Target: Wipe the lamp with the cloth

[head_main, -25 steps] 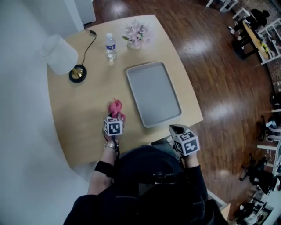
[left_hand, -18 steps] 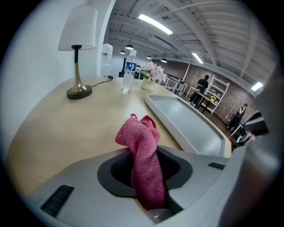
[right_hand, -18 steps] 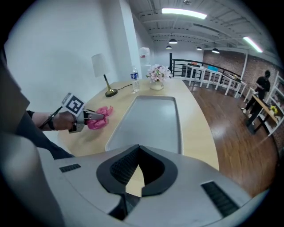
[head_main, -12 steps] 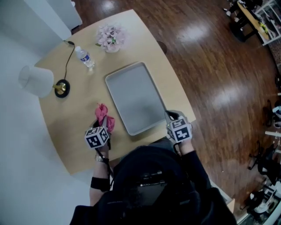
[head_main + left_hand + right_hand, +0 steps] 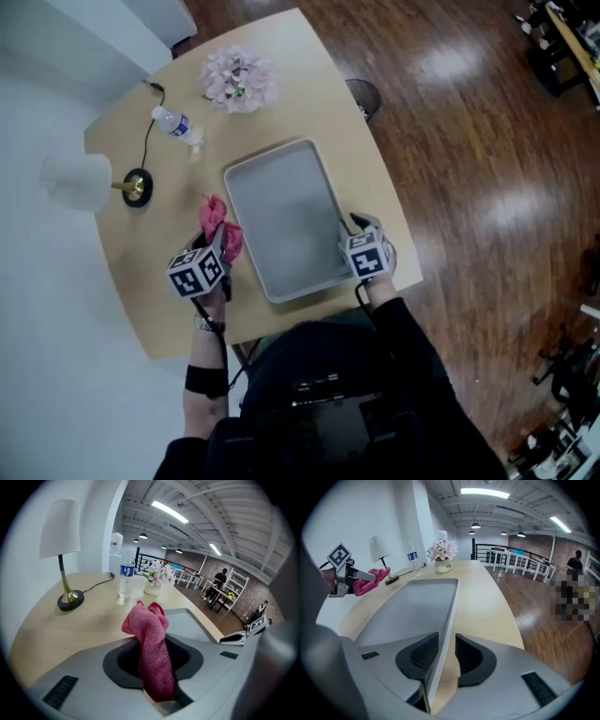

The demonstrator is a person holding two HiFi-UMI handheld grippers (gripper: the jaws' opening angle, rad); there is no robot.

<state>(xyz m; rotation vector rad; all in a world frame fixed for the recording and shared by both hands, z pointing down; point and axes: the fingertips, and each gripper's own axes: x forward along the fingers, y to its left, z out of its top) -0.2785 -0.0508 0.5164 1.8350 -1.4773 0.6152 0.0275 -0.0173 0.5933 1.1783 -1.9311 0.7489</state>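
Observation:
The lamp (image 5: 77,183), with a white shade and a brass stem on a black base, stands at the table's far left; it also shows in the left gripper view as the lamp (image 5: 60,531). My left gripper (image 5: 217,248) is shut on the pink cloth (image 5: 217,225), held above the table just left of the tray. The cloth (image 5: 150,634) hangs bunched between the left gripper's (image 5: 154,649) jaws. My right gripper (image 5: 361,230) is at the grey tray's (image 5: 281,216) near right rim. Its jaws have just been opening, and the right gripper (image 5: 445,646) straddles the tray's rim (image 5: 446,616) with a gap on the right side.
A water bottle (image 5: 176,124) and a vase of pale flowers (image 5: 239,77) stand at the table's far side. The lamp's black cord (image 5: 148,127) runs toward the far corner. Wooden floor (image 5: 469,141) lies right of the table. White wall lies to the left.
My left gripper has risen with the cloth and shifted toward the lamp side. My right gripper has come down from beyond the table edge onto the tray's near right rim.

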